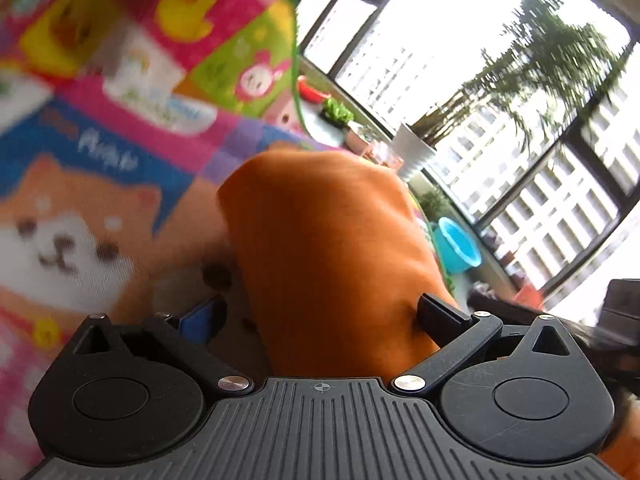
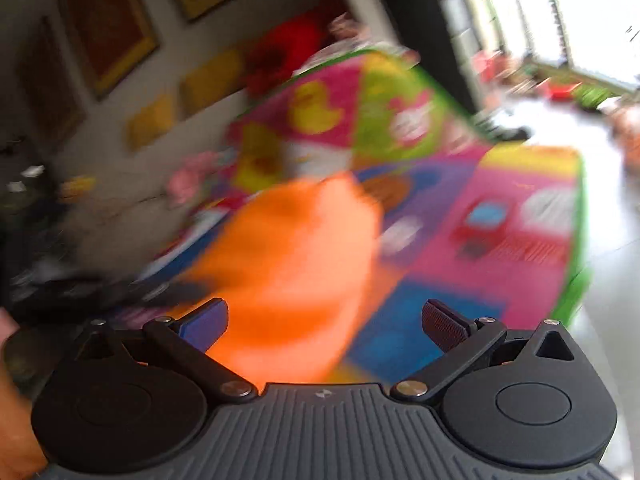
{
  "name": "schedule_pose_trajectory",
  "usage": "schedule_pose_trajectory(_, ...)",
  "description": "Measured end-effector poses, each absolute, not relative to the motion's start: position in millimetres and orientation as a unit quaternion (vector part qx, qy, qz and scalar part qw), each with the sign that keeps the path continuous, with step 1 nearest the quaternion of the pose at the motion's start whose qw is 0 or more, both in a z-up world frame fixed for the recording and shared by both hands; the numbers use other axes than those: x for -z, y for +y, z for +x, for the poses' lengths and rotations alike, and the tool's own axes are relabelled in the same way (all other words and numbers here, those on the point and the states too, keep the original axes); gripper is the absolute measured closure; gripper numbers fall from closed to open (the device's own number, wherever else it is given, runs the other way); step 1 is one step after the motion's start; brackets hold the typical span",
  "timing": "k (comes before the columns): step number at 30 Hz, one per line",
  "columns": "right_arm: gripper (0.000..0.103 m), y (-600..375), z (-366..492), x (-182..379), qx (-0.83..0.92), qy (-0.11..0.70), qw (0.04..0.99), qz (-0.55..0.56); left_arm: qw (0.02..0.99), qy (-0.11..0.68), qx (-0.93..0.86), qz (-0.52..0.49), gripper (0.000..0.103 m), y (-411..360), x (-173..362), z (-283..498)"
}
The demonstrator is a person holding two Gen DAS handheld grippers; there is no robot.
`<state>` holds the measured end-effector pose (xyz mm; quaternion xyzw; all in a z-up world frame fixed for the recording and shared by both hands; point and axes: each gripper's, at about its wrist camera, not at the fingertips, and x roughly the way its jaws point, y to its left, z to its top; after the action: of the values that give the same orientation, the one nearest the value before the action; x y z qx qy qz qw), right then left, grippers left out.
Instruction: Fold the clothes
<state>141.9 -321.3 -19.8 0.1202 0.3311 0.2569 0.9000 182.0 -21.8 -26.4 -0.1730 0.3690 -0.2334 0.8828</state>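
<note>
An orange garment (image 1: pixel 320 248) fills the middle of the left wrist view, bunched and raised over the colourful play mat (image 1: pixel 120 128). My left gripper (image 1: pixel 320 312) has its jaws wide apart, and the cloth lies between them and against the right finger (image 1: pixel 440 316). In the blurred right wrist view the same orange garment (image 2: pixel 296 264) lies between the wide-open jaws of my right gripper (image 2: pixel 324 320), above the play mat (image 2: pixel 500 232). I cannot tell whether either gripper touches more than the cloth's surface.
Large windows (image 1: pixel 520 120) stand to the right, with a white pot (image 1: pixel 412 148) and a blue bucket (image 1: pixel 460 244) on the floor below them. Framed pictures (image 2: pixel 112 28) hang on the wall beyond the mat. Pale floor (image 2: pixel 608 240) lies past the mat's green edge.
</note>
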Motion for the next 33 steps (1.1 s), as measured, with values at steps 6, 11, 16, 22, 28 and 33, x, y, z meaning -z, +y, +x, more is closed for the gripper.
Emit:
schedule_pose_trajectory(6, 0.013, -306, 152, 48, -0.248, 0.358, 0.889, 0.140, 0.902, 0.371, 0.203, -0.089, 0.000, -47, 22, 180)
schedule_pose_trajectory(11, 0.013, -289, 175, 58, -0.295, 0.371, 0.870, 0.138, 0.902, 0.379, 0.195, -0.077, 0.000, -40, 25, 181)
schedule_pose_trajectory(16, 0.013, -255, 209, 61, -0.348, 0.370, 0.852, 0.127, 0.902, 0.380, 0.180, -0.094, 0.000, -18, 28, 193)
schedule_pose_trajectory(22, 0.014, -184, 257, 52, -0.406, 0.355, 0.839, 0.064, 0.912, 0.371, 0.130, -0.114, 0.000, 41, 24, 211)
schedule_pose_trajectory(28, 0.015, -105, 309, 41, -0.458, 0.317, 0.830, -0.001, 0.928, 0.343, 0.051, -0.134, 0.000, 111, 18, 233)
schedule_pose_trajectory(33, 0.010, -102, 325, 35, -0.452, 0.319, 0.832, -0.033, 0.928, 0.337, 0.062, -0.147, 0.000, 136, 15, 247)
